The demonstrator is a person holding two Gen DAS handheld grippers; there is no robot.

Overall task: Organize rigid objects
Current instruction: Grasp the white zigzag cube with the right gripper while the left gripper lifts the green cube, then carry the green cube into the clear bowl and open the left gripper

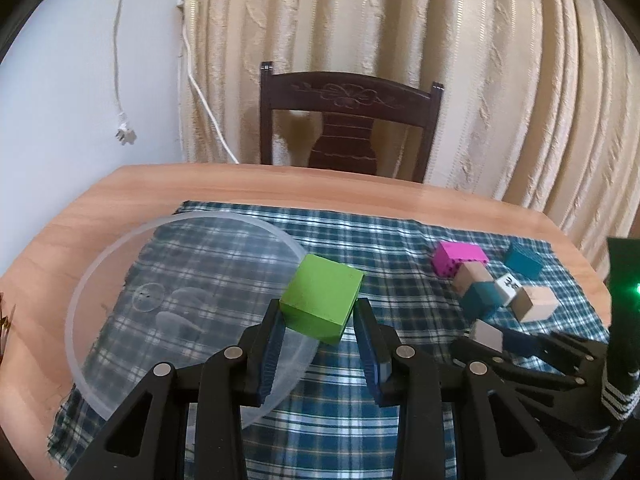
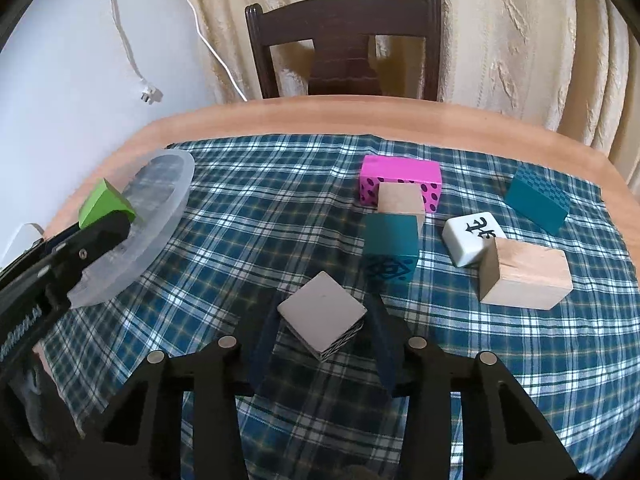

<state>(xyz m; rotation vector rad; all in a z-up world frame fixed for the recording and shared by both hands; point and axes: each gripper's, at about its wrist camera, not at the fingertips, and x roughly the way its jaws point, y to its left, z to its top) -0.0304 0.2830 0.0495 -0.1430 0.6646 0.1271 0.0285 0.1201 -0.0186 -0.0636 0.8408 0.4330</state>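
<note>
Bright green wooden cube [image 1: 322,303] pinched between the blue-padded fingers of the left gripper [image 1: 318,312], one pad on each side face, cube tilted corner-forward. It sits at the fingertips, over the near-right rim of the clear round plastic bowl [image 1: 86,292]; the right wrist view shows it lifted beside that bowl's edge.

Grey-topped cube with a hatched black-and-white side [image 2: 323,322] lies between the fingers of the right gripper [image 2: 324,328]. Fingers stand close on either side; whether they press it or leave a slight gap, cannot tell.

Beyond the right fingertips: teal cube with dark pattern [image 2: 390,248], plain wood cube [image 2: 401,202] and pink dotted block [image 2: 400,184] just behind it. To the right, white tile with black character [image 2: 472,240] touching a long plain wood block [image 2: 526,276]; teal block [image 2: 538,200] farther off. All on blue plaid cloth [image 2: 260,208] over a wooden table [image 2: 248,118].
</note>
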